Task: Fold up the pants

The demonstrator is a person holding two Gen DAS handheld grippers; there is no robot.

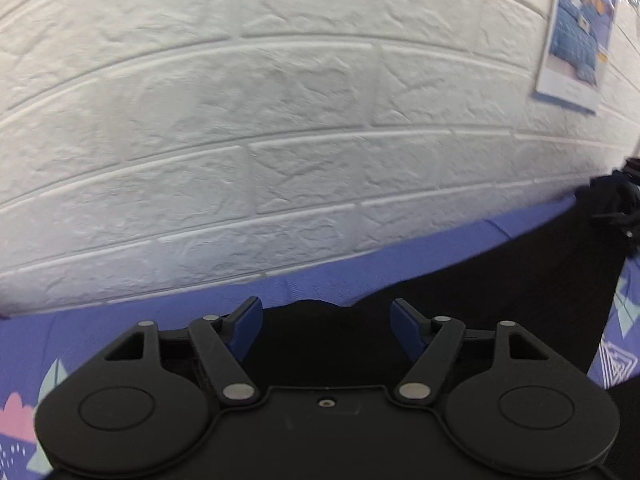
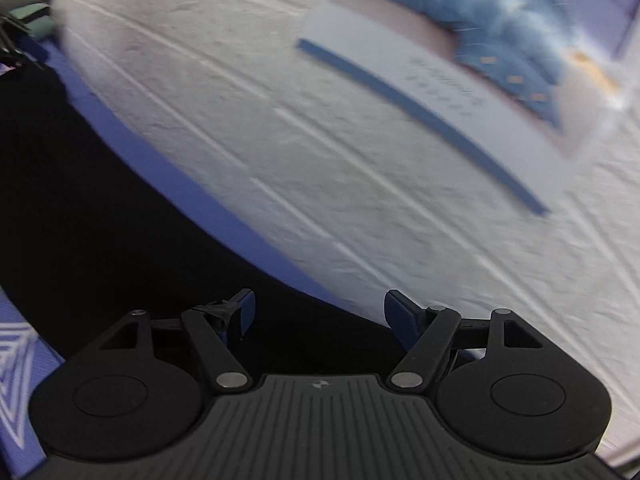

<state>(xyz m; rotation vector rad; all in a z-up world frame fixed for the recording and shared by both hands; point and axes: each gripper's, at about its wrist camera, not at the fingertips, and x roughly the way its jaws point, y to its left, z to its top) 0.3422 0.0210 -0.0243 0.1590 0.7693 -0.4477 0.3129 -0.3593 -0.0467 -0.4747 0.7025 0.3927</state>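
Black pants lie spread on a purple-blue patterned sheet, close to a white brick wall. In the left wrist view my left gripper hangs open just above one end of the dark cloth, and its blue pads hold nothing. The right wrist view shows the pants running from the left edge down under my right gripper. That gripper is wide open above the cloth, with nothing pressed between its blue pads.
The white brick wall rises right behind the sheet's far edge. A poster with a blue bedding picture hangs on the wall. A dark device pokes in at the right edge of the left wrist view.
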